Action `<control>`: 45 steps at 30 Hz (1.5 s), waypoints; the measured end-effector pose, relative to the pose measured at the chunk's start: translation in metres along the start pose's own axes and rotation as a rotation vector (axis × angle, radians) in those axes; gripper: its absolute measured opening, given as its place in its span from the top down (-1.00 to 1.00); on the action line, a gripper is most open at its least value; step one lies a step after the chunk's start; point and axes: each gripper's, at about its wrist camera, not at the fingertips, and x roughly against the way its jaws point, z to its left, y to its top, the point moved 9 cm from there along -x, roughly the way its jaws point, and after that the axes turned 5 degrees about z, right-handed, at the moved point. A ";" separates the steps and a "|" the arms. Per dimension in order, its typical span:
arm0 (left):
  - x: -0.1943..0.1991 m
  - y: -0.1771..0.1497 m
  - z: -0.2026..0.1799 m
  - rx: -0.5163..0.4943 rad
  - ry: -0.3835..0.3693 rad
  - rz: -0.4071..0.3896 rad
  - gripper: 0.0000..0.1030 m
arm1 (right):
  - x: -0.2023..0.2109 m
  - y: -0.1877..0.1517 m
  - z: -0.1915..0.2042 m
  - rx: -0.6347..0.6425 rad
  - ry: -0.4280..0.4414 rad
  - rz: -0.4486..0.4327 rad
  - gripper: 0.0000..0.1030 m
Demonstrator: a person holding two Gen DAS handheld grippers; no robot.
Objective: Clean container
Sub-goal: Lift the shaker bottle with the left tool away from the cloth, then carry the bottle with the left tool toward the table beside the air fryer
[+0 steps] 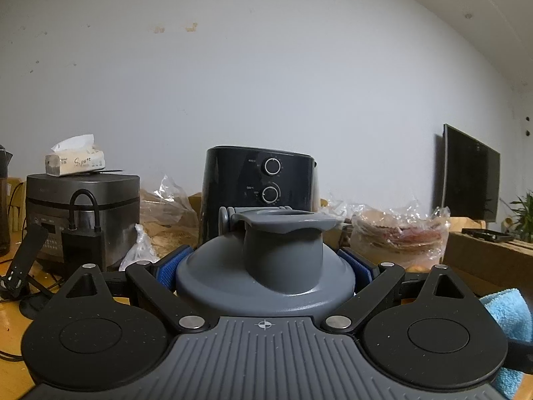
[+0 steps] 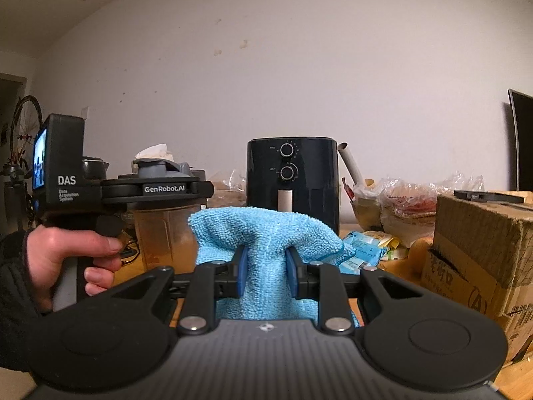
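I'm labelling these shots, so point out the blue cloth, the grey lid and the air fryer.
cloth [image 2: 266, 230]: right wrist view, upper fold.
lid [image 1: 283, 260]: left wrist view, spout neck.
air fryer [image 2: 309, 180]: right wrist view, front panel.

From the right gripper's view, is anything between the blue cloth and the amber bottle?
Nothing visible. The blue microfibre cloth, pinched in the right gripper, sits just right of the amber translucent bottle that the left gripper clamps under its grey lid; open air separates them.

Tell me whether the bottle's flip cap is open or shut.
Open: the grey flip cap stands raised above the lid, hinged back at its left; the spout beneath is hidden.
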 end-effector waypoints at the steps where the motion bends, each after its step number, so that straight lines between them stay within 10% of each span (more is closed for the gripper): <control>1: 0.001 0.001 0.001 -0.004 0.004 -0.001 -0.83 | 0.000 0.000 0.001 0.004 -0.001 -0.002 0.59; 45: -0.019 0.017 0.022 -0.029 0.053 -0.007 -0.83 | 0.005 0.000 -0.003 0.000 0.002 -0.009 0.57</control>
